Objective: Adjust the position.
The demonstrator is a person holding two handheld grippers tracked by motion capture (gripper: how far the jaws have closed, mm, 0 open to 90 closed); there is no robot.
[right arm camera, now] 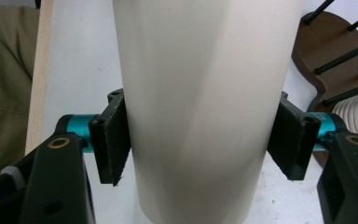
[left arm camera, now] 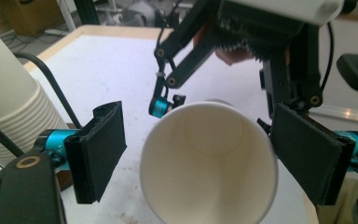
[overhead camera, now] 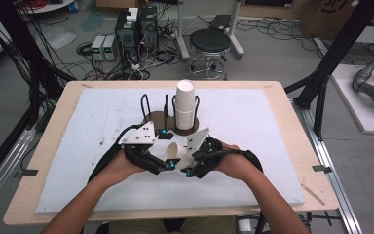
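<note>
The right gripper [overhead camera: 189, 168] is clamped on a single paper cup [overhead camera: 177, 153], its black pads [right arm camera: 113, 140] pressing both sides of the cup's wall. The left gripper [overhead camera: 161, 165] stands with its jaws apart around the cup's open mouth, neither pad touching the rim in the left gripper view. The cup hangs above the white pad [overhead camera: 253, 146] on the table, near the middle of the near edge, just in front of the brown cup rack [overhead camera: 158, 119] and its stack of cups [overhead camera: 185, 105].

The cup looks light, thin-walled and easily crushed (a hard squeeze would probably dent it), so the stiffer rolled rim [left arm camera: 168, 126] or a gentle grip on the wall seems the safest hold. It lies roughly level, its long axis running across the table, mouth toward the left gripper and base toward the right
</note>
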